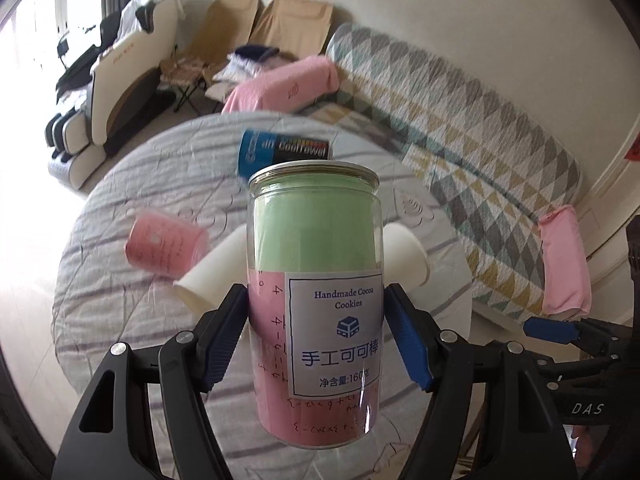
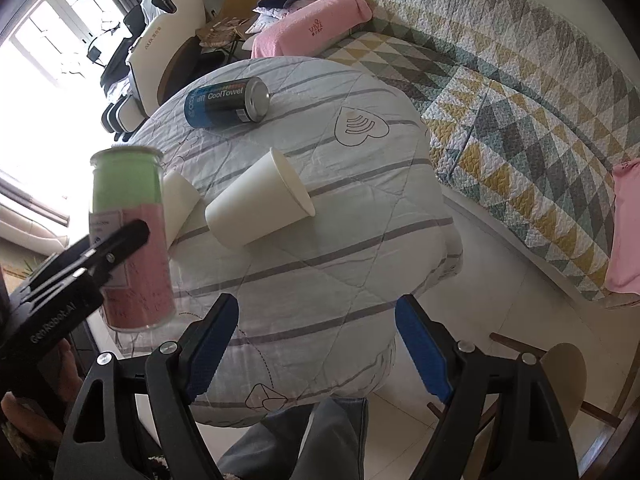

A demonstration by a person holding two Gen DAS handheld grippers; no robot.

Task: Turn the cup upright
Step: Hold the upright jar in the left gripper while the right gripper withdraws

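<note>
My left gripper [image 1: 316, 336] is shut on a clear cookie jar [image 1: 314, 264] with green and pink paper inside, held upright above the table; it also shows in the right wrist view [image 2: 128, 236] at the left. Two white paper cups lie on their sides on the table: one [image 1: 210, 270] left of the jar, one [image 1: 406, 256] right of it, the latter large in the right wrist view [image 2: 260, 200]. A pink cup [image 1: 164, 246] lies on its side at the left. My right gripper [image 2: 318, 350] is open and empty over the table's near edge.
A blue and black CoolTowel can [image 2: 226, 102] lies on its side at the far part of the round quilted table [image 2: 340, 272]. A patterned sofa [image 2: 520, 100] curves along the right. A massage chair [image 2: 160, 40] stands at the back left. A wooden chair [image 2: 560, 376] is at the lower right.
</note>
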